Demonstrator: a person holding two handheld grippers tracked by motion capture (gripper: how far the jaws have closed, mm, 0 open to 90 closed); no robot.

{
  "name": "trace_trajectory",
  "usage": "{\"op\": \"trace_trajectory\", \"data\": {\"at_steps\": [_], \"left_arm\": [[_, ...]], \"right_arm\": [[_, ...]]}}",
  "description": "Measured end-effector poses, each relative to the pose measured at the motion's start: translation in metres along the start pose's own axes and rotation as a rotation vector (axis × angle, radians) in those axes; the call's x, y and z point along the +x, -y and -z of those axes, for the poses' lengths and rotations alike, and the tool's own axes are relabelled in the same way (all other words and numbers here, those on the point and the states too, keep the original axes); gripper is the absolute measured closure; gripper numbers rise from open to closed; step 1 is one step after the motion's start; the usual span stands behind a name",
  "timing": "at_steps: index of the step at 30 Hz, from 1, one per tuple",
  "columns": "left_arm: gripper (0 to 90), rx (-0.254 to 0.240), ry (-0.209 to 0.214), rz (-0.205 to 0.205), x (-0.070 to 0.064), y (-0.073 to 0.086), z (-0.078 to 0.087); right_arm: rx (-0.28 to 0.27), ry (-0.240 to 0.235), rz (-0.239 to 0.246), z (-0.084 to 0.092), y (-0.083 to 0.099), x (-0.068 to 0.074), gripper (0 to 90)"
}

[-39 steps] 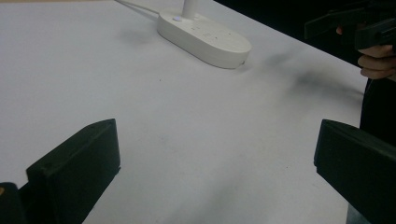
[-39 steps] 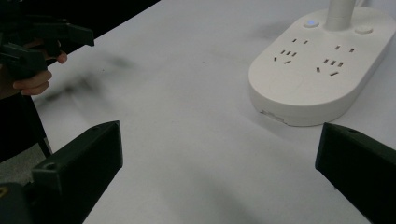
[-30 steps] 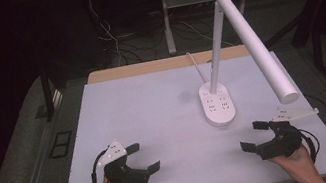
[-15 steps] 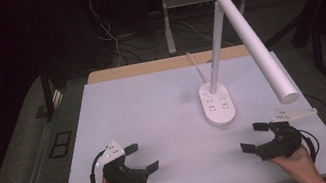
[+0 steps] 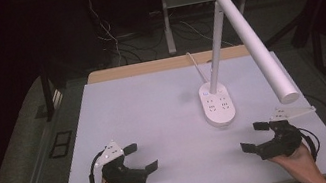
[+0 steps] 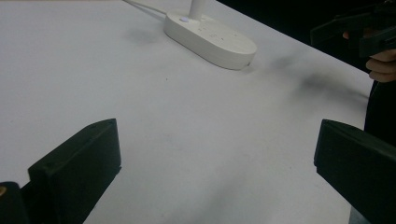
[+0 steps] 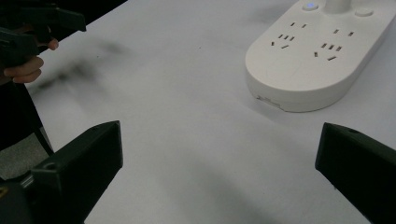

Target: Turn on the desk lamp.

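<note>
desk lamp (image 5: 226, 60) with its socket base (image 5: 218, 105) stands untouched on the worktop (image 5: 154, 108), left gripper (image 5: 135, 160) and right gripper (image 5: 256, 137) spread and empty nearer the person than that base, so any first reach seems yet to start.

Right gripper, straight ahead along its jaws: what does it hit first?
Probably the lamp base, off to the right of the right gripper's line; bare table lies between. Depth unclear, it might pass beside it.
</note>
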State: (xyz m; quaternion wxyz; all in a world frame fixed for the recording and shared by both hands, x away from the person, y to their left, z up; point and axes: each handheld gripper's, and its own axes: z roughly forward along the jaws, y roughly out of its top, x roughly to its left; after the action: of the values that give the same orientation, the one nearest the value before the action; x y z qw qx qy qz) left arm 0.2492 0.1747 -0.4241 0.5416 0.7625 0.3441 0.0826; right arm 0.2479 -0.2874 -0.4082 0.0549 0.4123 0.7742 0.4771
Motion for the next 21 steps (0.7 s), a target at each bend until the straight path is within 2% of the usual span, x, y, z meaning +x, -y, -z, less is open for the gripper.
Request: {"op": "trace_trajectory", "data": {"at_steps": [12,21], "left_arm": [[0.0,0.0,-0.001,0.003,0.0,0.0,-0.001],[0.0,0.001,-0.003,0.001,0.0,0.0,0.0]], "right_arm": [[0.001,0.002,-0.013,0.004,-0.007,-0.005,0.5],[0.015,-0.006,0.015,0.004,-0.022,-0.009,0.5]]}}
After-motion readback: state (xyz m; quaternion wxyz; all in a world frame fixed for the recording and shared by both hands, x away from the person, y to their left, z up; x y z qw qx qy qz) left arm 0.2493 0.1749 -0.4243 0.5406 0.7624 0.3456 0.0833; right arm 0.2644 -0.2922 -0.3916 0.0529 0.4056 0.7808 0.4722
